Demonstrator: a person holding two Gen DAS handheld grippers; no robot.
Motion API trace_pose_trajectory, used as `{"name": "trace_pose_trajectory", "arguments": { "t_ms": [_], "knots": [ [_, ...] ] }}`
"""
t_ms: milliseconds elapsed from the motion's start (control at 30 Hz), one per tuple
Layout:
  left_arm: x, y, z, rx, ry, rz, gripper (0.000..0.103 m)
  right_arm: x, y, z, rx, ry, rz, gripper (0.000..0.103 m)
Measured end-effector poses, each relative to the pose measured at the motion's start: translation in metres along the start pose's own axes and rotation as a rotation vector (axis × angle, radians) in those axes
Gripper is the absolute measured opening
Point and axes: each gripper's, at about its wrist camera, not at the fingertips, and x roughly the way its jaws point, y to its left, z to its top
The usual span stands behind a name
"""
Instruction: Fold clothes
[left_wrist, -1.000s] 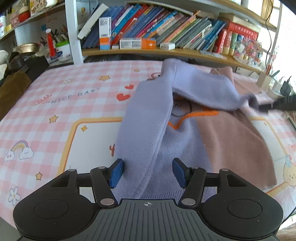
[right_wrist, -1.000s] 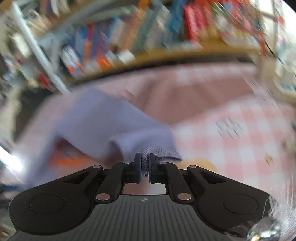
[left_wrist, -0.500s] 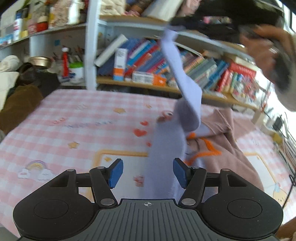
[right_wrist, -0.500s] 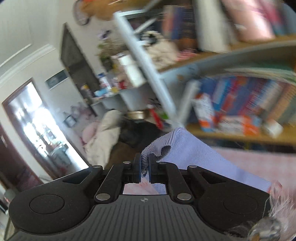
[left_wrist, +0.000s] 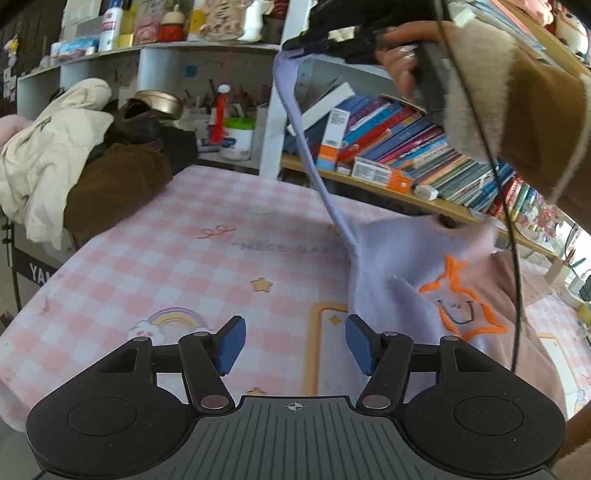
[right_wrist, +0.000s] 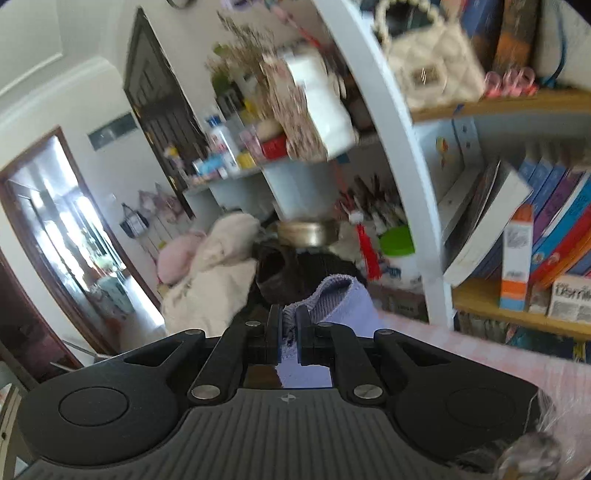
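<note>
Right gripper (right_wrist: 287, 334): I hold it raised, upper frame, clamping sweater (left_wrist: 424, 280) cuff. Sweater body: right of frame on counter (left_wrist: 177, 266). Left gripper (left_wrist: 293, 345): low, wide, holding nothing. Sweater's right edge cut off.

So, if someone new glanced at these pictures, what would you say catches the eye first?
Probably the lilac sleeve, stretched up from the sweater on the pink checked bedspread and pinched at its cuff by the shut right gripper high in the air. Next, the sweater's orange star face, and the left gripper open and empty just above the bedspread, beside the sweater.
</note>
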Motion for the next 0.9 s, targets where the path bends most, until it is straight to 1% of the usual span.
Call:
{"name": "trace_pose_trajectory", "arguments": {
  "t_ms": [67, 100, 133, 167, 200, 300, 367, 500, 567, 633, 767, 800, 900],
  "knots": [
    [0.002, 0.006, 0.001, -0.002, 0.005, 0.000, 0.061, 0.018, -0.001, -0.003, 0.015, 0.039, -0.022, 0.008],
    [0.003, 0.008, 0.001, -0.002, 0.005, -0.003, 0.061, 0.026, -0.001, -0.005, 0.022, 0.057, -0.034, 0.013],
    [0.004, 0.009, 0.002, -0.001, 0.004, -0.006, 0.061, 0.029, -0.002, -0.007, 0.027, 0.066, -0.045, 0.021],
    [0.005, 0.010, 0.003, -0.001, 0.003, -0.009, 0.061, 0.028, -0.002, -0.010, 0.032, 0.069, -0.043, 0.030],
    [0.006, 0.010, 0.004, -0.002, 0.002, -0.014, 0.061, 0.026, -0.003, -0.012, 0.034, 0.070, -0.040, 0.048],
    [0.009, 0.004, 0.004, 0.000, -0.001, -0.033, 0.061, 0.007, -0.003, -0.021, 0.000, 0.078, -0.011, 0.044],
    [0.013, -0.002, 0.004, 0.003, 0.006, -0.034, 0.061, -0.014, -0.007, -0.032, -0.028, 0.093, -0.012, 0.043],
    [0.026, -0.017, -0.002, 0.003, 0.047, 0.018, 0.061, -0.066, -0.034, -0.065, -0.043, 0.126, -0.046, 0.043],
    [0.032, -0.025, -0.005, -0.007, 0.065, 0.040, 0.061, -0.099, -0.056, -0.093, -0.041, 0.157, -0.101, 0.043],
    [0.034, -0.035, -0.008, -0.015, 0.070, 0.035, 0.061, -0.133, -0.078, -0.123, -0.042, 0.194, -0.167, 0.043],
    [0.039, -0.061, -0.011, 0.001, 0.077, 0.026, 0.061, -0.200, -0.125, -0.189, -0.013, 0.282, -0.316, 0.043],
    [0.041, -0.069, -0.011, 0.008, 0.080, 0.024, 0.061, -0.217, -0.134, -0.204, 0.001, 0.292, -0.346, 0.043],
    [0.048, -0.092, -0.014, 0.041, 0.099, 0.036, 0.061, -0.260, -0.141, -0.241, 0.028, 0.298, -0.436, 0.043]
  ]
}}
